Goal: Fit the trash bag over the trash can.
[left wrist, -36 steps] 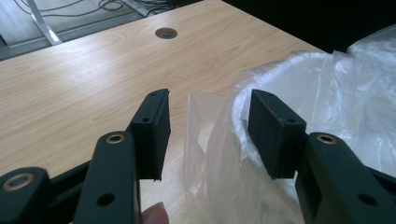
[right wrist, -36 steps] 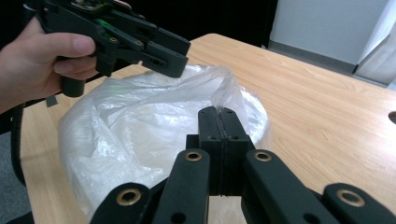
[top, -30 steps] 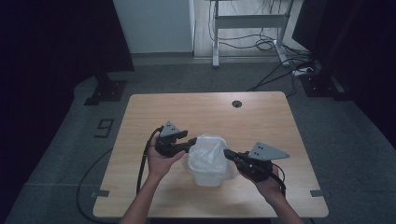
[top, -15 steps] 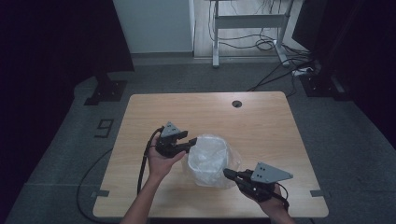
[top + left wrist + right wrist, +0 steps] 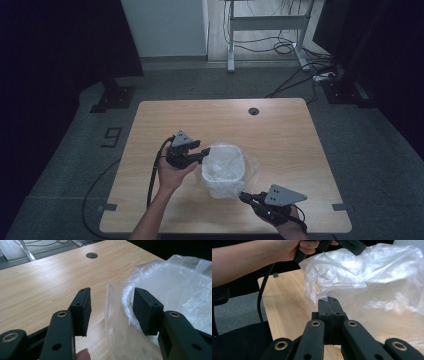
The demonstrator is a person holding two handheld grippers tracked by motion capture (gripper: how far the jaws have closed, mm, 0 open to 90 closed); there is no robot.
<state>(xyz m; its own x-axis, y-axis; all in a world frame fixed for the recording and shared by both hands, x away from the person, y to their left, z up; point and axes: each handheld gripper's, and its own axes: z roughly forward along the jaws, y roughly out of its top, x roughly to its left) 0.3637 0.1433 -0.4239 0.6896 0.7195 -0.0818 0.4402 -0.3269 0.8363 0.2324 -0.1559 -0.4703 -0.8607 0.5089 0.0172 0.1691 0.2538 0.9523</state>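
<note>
The bench point(image 5: 220, 120) spreads pale and wooden, and at its near middle stands the white bin point(image 5: 223, 181), lined with a clear plastic bag point(image 5: 226, 161) that spills over its rim. At the bin's nine o'clock the left hand point(image 5: 172, 174) comes in palm-up from the bottom edge, forearm angled toward one o'clock, holding the left tongs point(image 5: 204, 153) level at the rim. In the left gripper view those tongs point(image 5: 111, 307) stand half open, straddling a fold of the bag point(image 5: 175, 290) without pressing it. At five o'clock of the bin the right tongs point(image 5: 244, 196) sit low by the bench's near edge, closed tight on a pinch of film point(image 5: 327, 299). The right hand point(image 5: 282, 220) is cut off at the frame's bottom. The bag hides the bin's inside.
</note>
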